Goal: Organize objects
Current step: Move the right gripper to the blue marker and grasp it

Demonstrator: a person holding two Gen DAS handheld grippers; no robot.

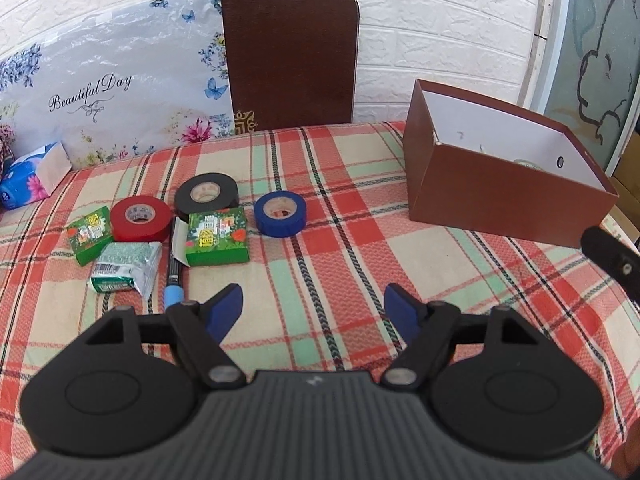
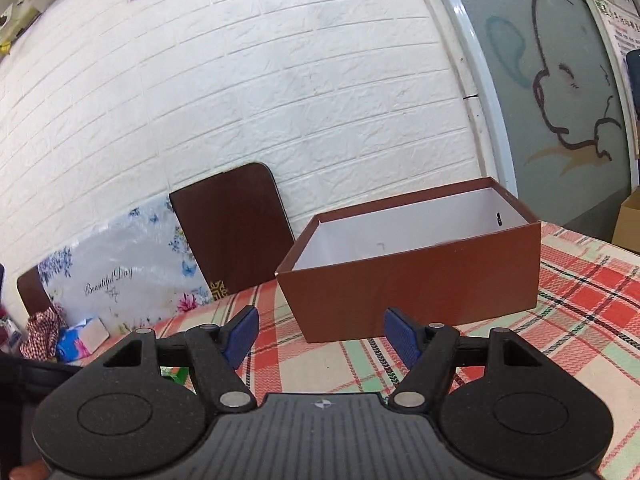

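Note:
In the left wrist view, a blue tape roll (image 1: 281, 214), a black tape roll (image 1: 207, 197) and a red tape roll (image 1: 140, 219) lie on the plaid cloth (image 1: 344, 256). Beside them lie two green cartons (image 1: 217, 236) (image 1: 88, 234), a silver-green packet (image 1: 126, 267) and a blue-capped marker (image 1: 173, 280). My left gripper (image 1: 314, 300) hovers open and empty, nearer than these. The open brown box (image 1: 500, 196) stands at the right, something pale on its floor. My right gripper (image 2: 320, 322) is open and empty, just short of that box (image 2: 416, 280).
A dark brown board (image 1: 290, 58) and a floral "Beautiful Day" panel (image 1: 100, 96) lean on the white brick wall. A blue tissue pack (image 1: 34, 180) lies at far left. Part of the other gripper (image 1: 612, 258) shows at the right edge. A checked cloth (image 2: 42, 332) sits far left.

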